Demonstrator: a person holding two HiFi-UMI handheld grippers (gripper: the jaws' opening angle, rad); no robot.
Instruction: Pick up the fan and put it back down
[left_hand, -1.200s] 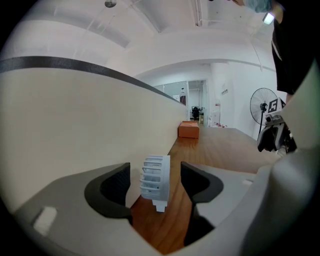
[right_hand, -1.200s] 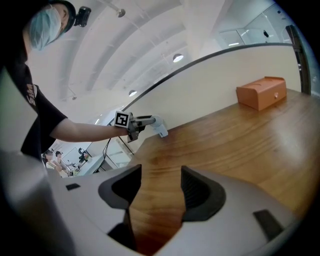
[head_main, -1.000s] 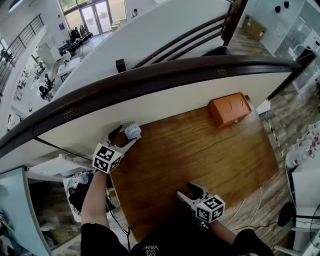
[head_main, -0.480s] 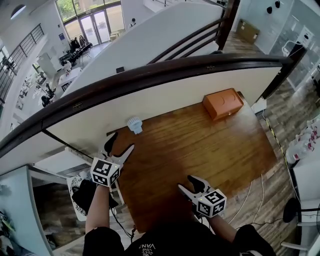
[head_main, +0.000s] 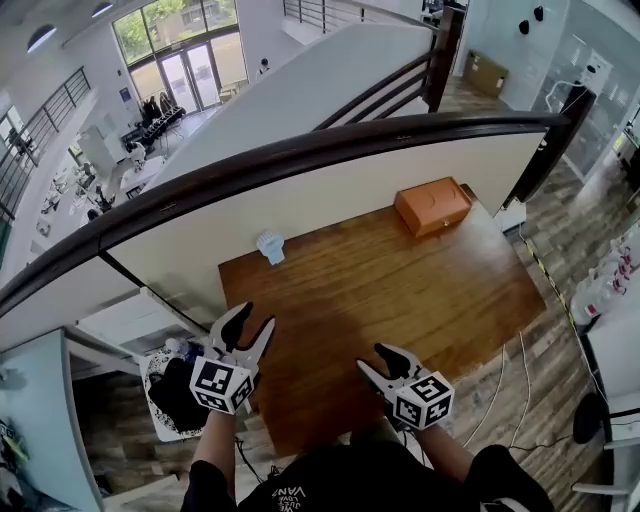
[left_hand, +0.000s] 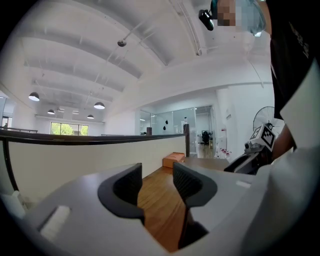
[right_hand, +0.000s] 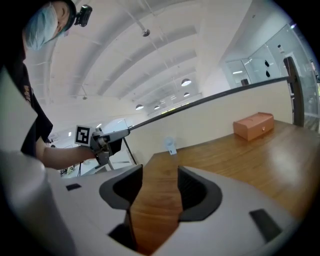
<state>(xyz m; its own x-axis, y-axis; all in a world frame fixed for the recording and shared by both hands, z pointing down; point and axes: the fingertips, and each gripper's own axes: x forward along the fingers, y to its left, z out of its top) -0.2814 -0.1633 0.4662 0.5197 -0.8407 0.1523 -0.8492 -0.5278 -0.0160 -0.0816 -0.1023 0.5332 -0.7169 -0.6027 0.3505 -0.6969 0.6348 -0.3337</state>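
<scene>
In the head view the left tool (head_main: 250, 326) hangs at about 7 o'clock, its tips over the near left edge of the wooden bench (head_main: 400, 300). Its own view shows the two dark pads partly apart. They have just been closing, and only bare bench top shows in the gap between them. It has hold of nothing.

The fan (head_main: 269, 246), small and white, stands upright on the bench's far left corner, at about 11 o'clock from the bench's middle. It is close against the white wall panel (head_main: 330, 200) under the dark handrail (head_main: 300, 150). From the left tool it lies toward 12 o'clock, well apart, and neither tool touches it. In the right gripper view it shows small, at about 12 o'clock beyond the jaws.

The right tool (head_main: 383, 364) is at about 5 o'clock in the head view, over the bench's near edge. Its jaws stand partly apart with nothing held, and wood grain shows through the gap.

Farthest right, an orange box (head_main: 432, 205) lies on the bench's far right corner, at about 1 o'clock from the middle, close to the wall panel and well apart from the fan.
</scene>
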